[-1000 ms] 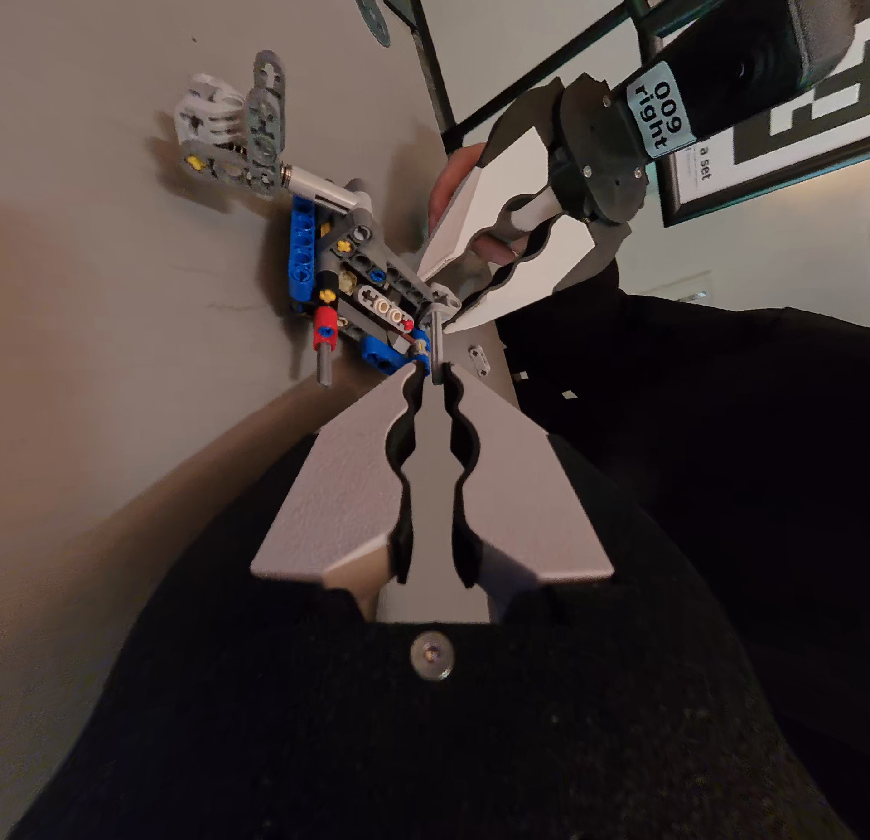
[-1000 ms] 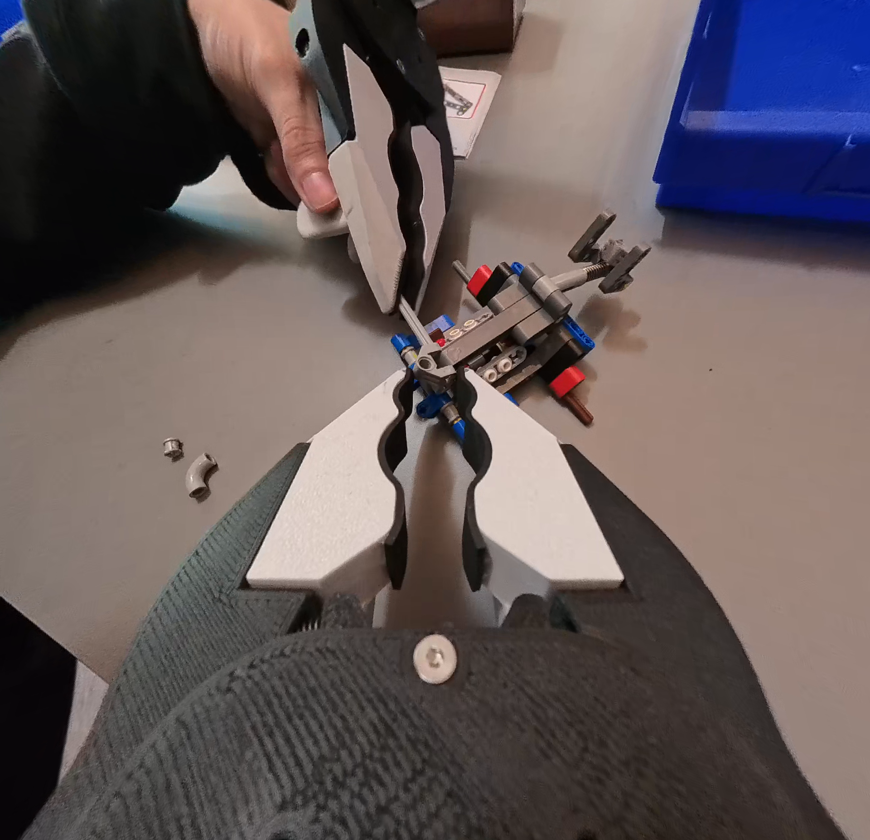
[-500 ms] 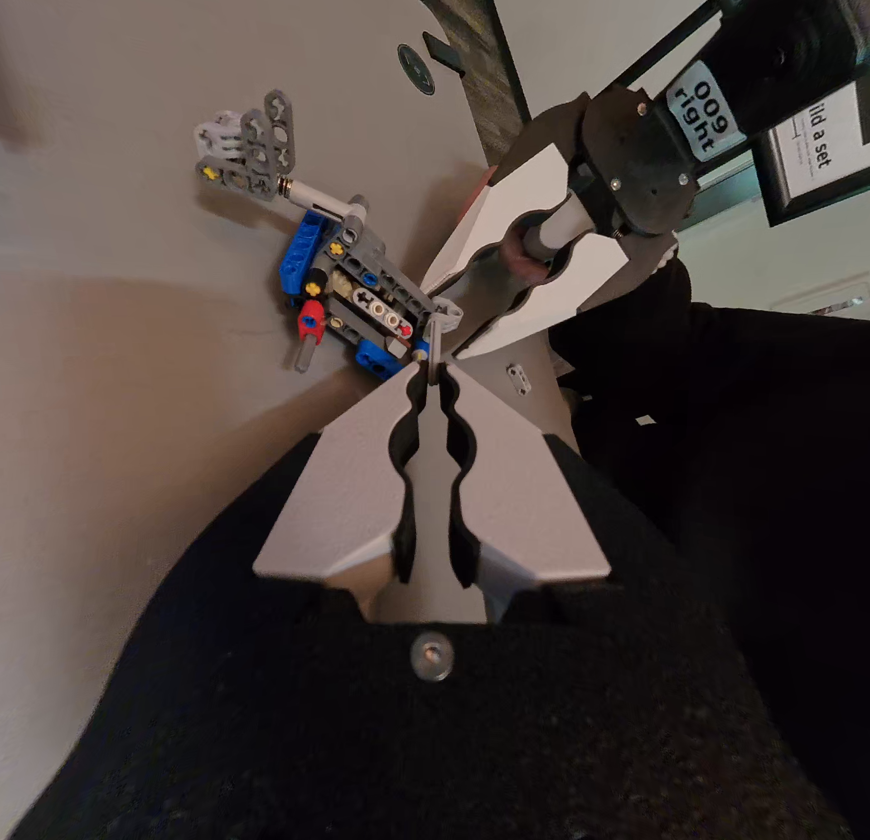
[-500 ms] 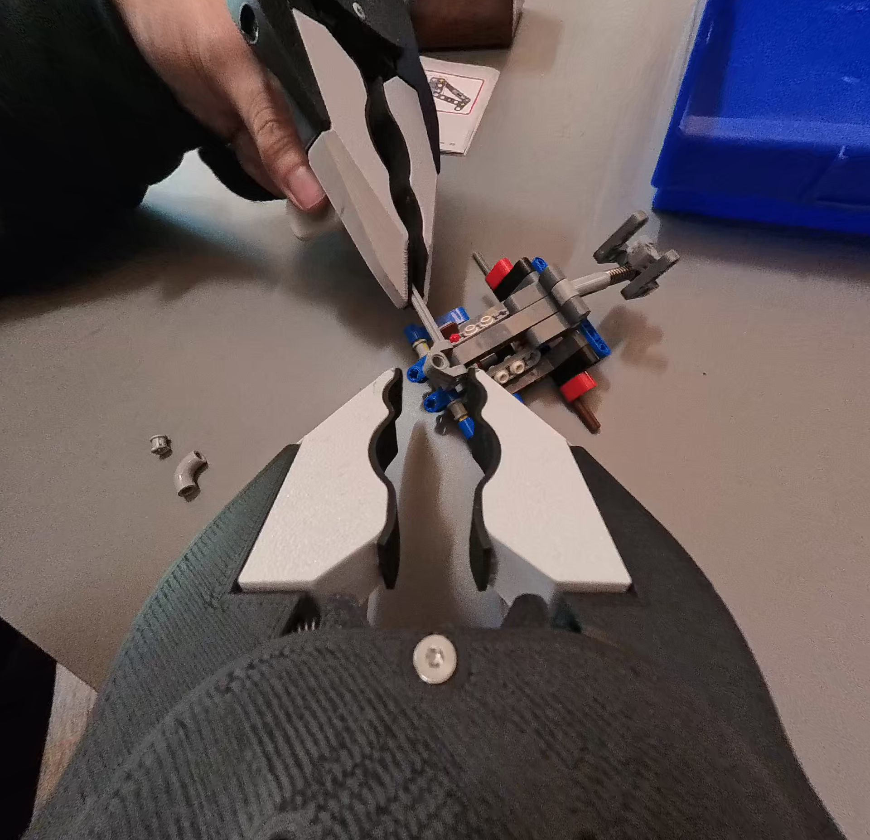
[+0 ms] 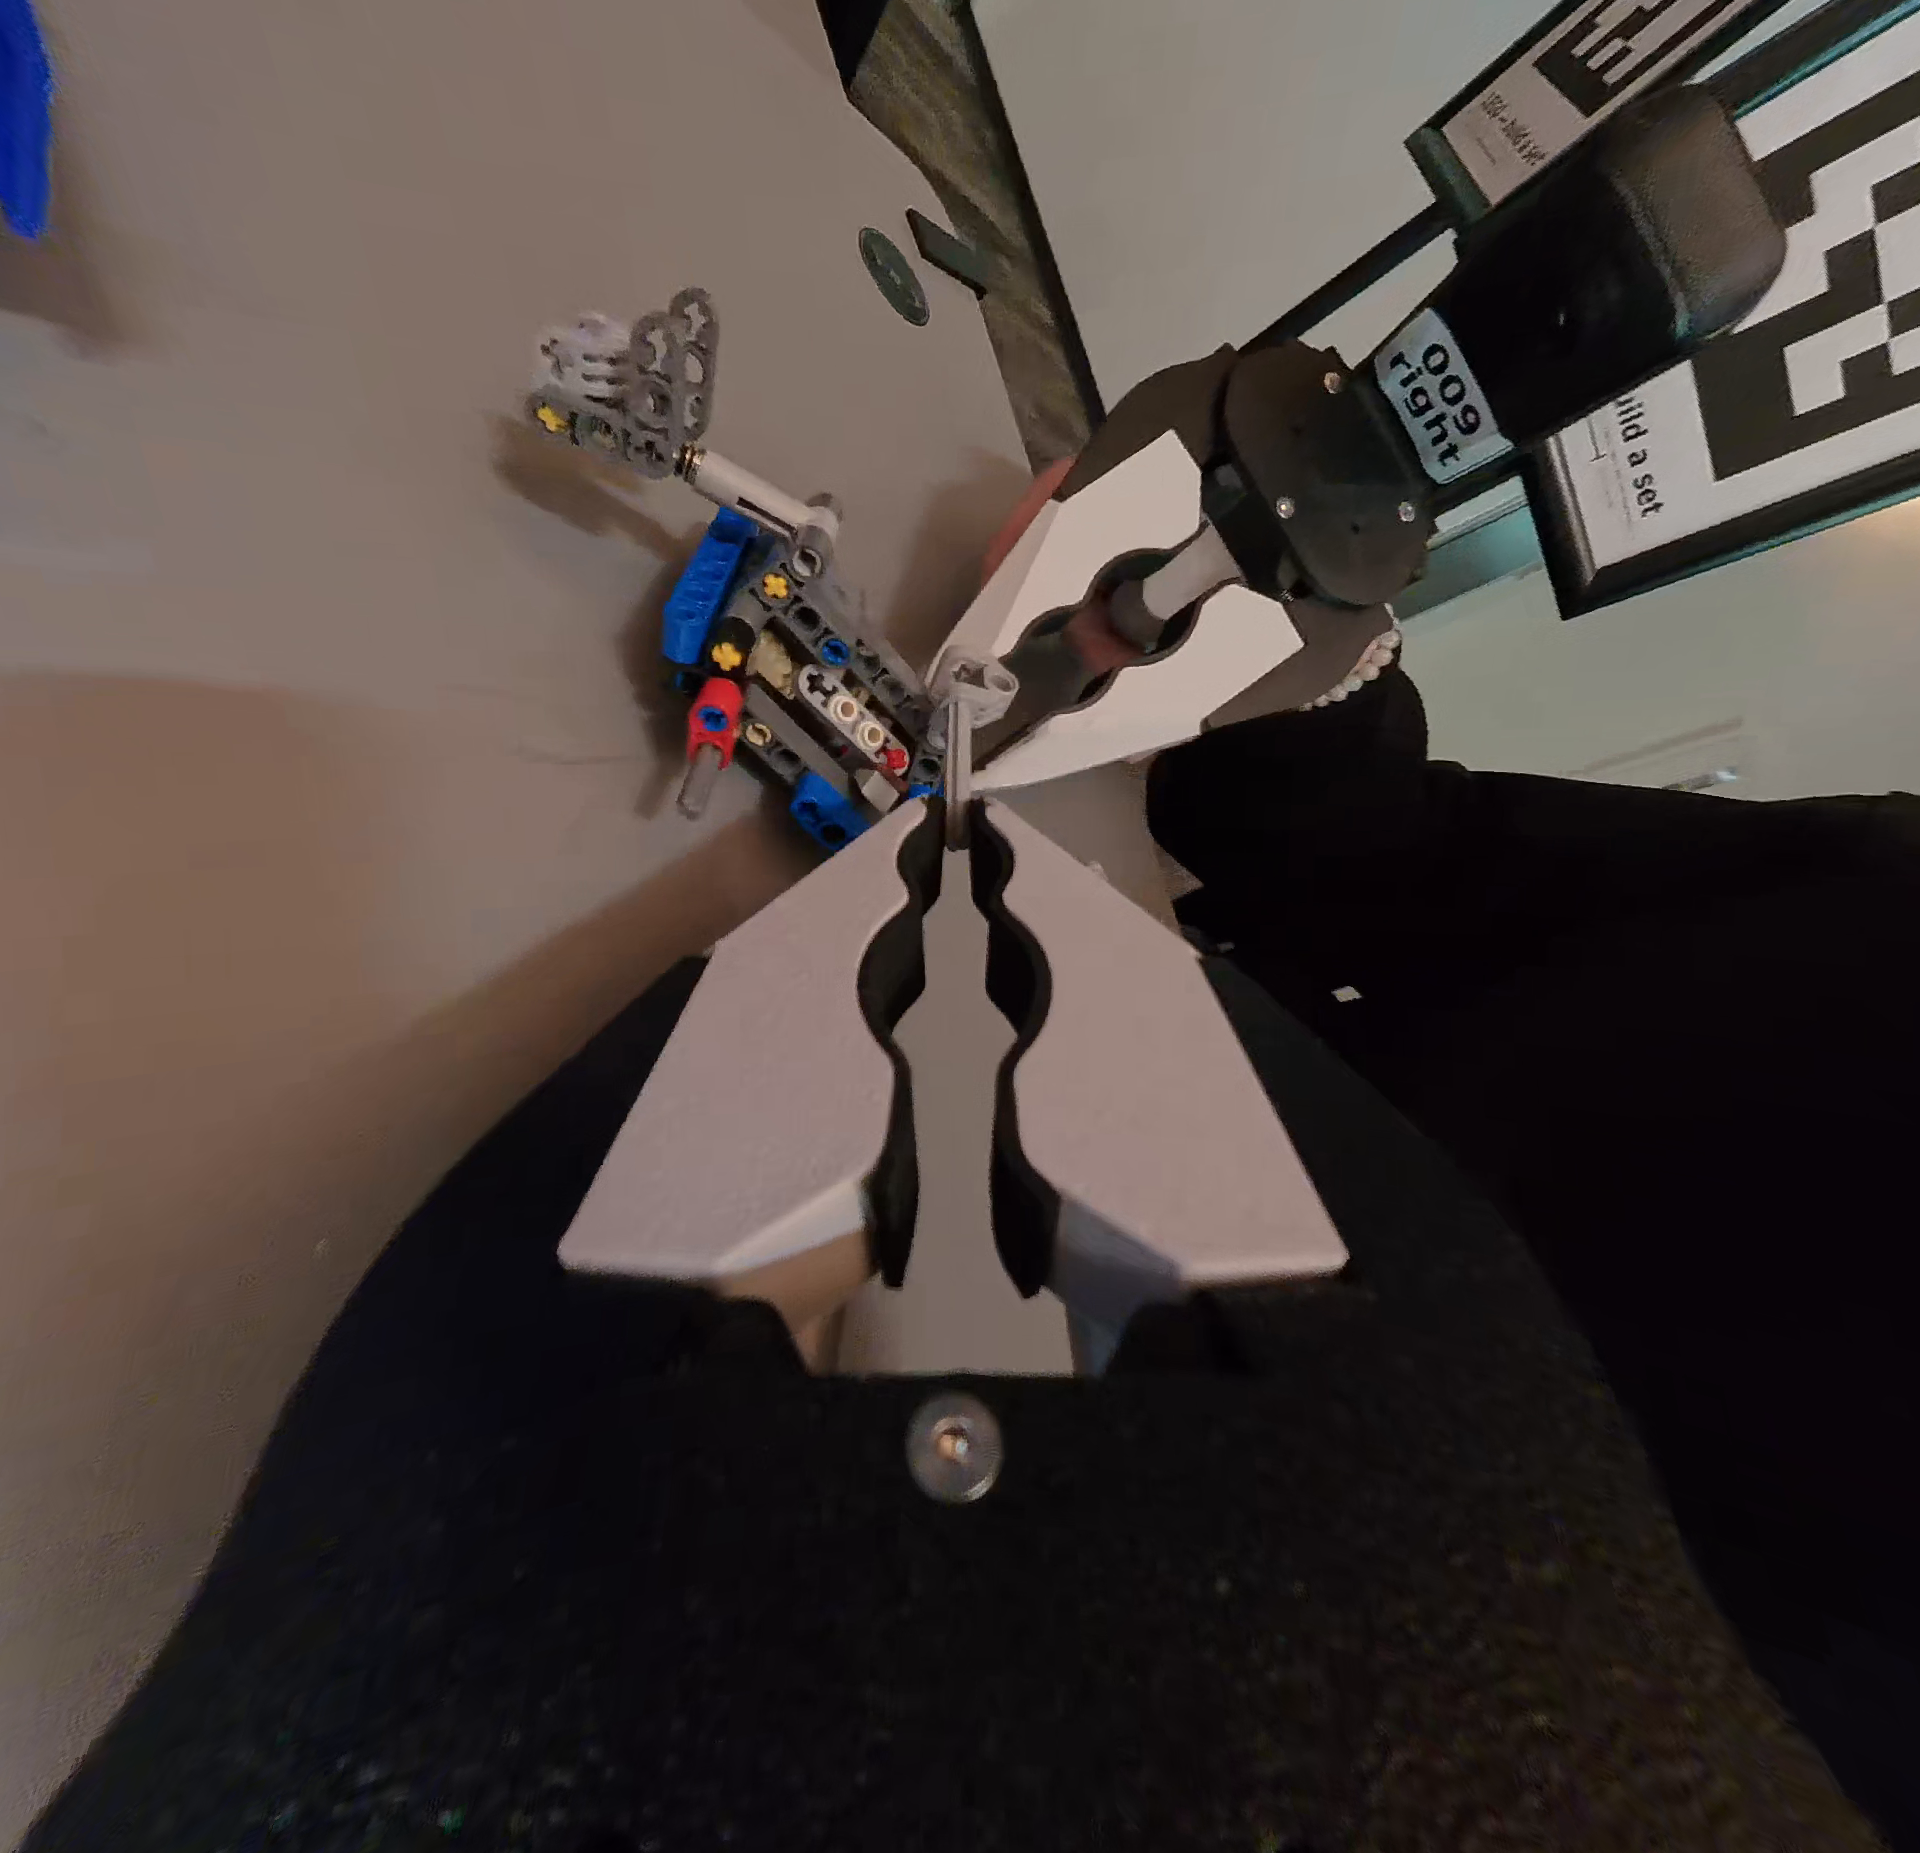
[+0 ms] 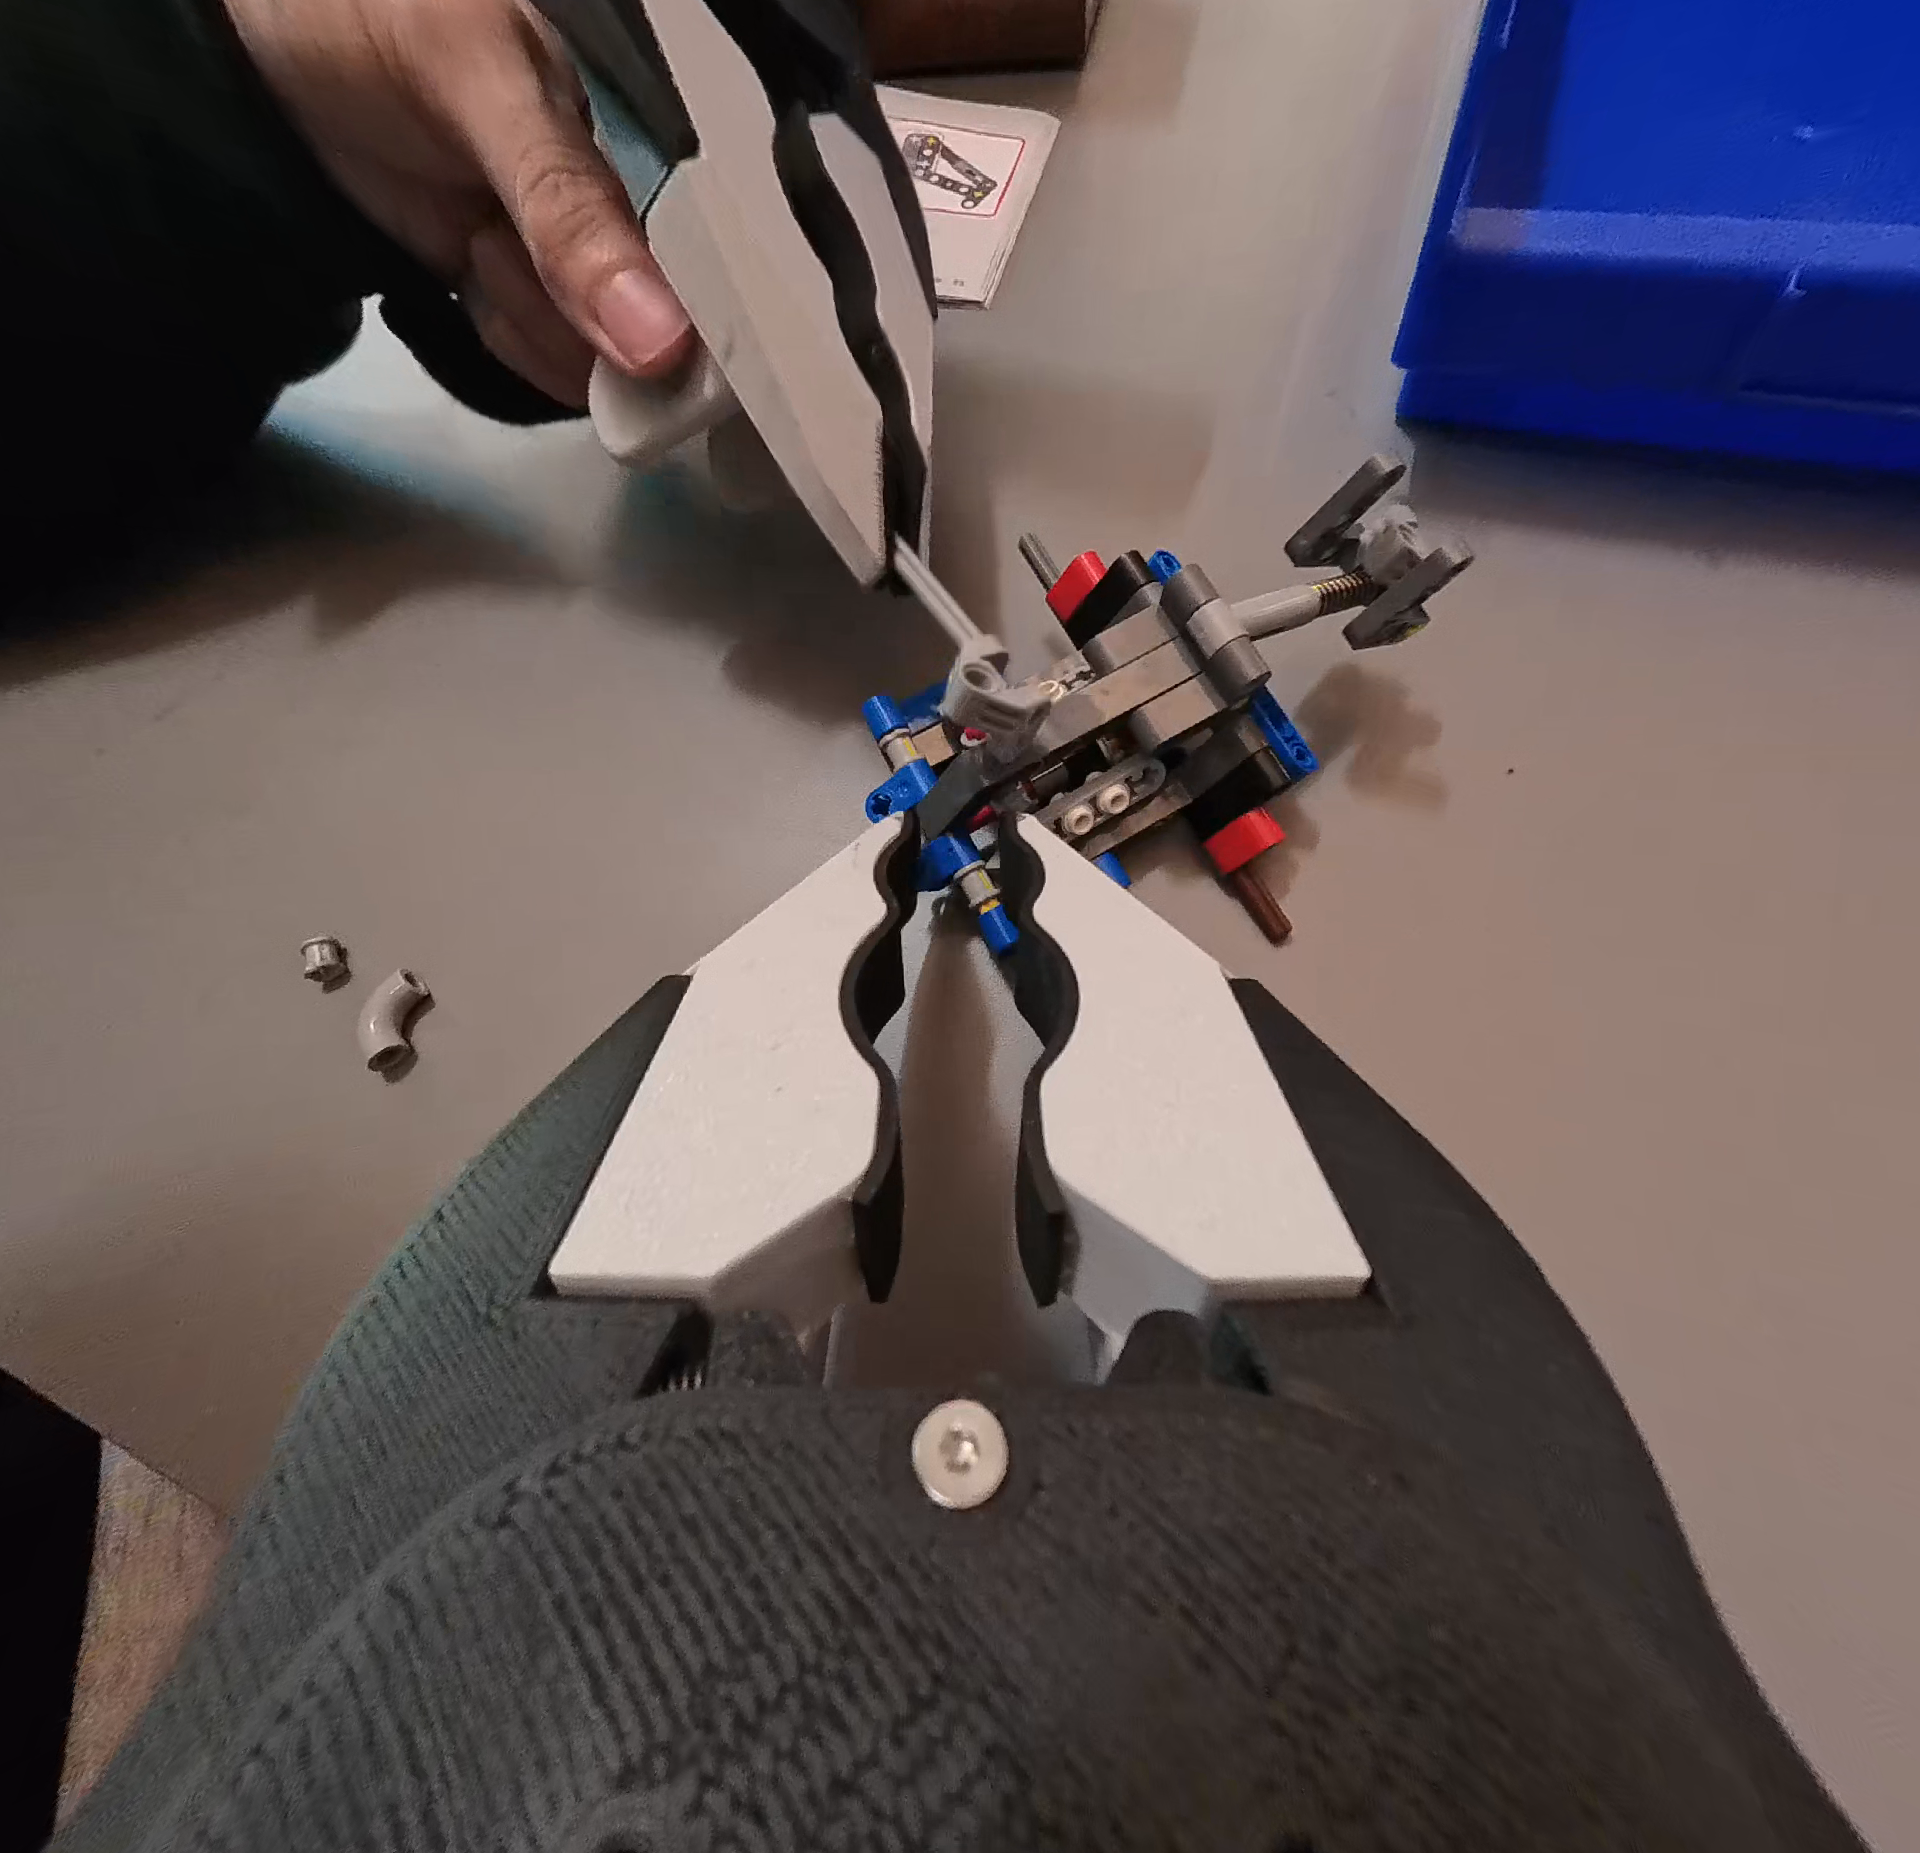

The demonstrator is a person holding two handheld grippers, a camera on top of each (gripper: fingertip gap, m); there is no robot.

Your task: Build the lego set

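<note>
A small brick model (image 6: 1143, 723) of grey, blue, red and black parts lies on the grey table (image 6: 416, 712). My left gripper (image 5: 954, 821) is shut on a thin grey axle (image 5: 956, 754). The axle ends in a light grey connector (image 5: 971, 683) at the model's near end. In the right wrist view the left gripper (image 6: 894, 556) comes down from above with the axle (image 6: 935, 598) and connector (image 6: 987, 697). My right gripper (image 6: 956, 837) is shut on the model's near end, on a dark beam and blue pins. It also shows in the left wrist view (image 5: 961, 733).
A blue bin (image 6: 1662, 193) stands at the far right. A printed leaflet (image 6: 966, 182) lies behind the left gripper, by a brown block (image 6: 977, 6). Two small grey loose parts (image 6: 324, 956) (image 6: 393, 1019) lie at the left. A person's hand (image 6: 468, 141) holds the left gripper.
My right jaws opened wider, then closed again on the model's near end. My left gripper kept its hold on the axle, and the connector rose a little at the model's end.
</note>
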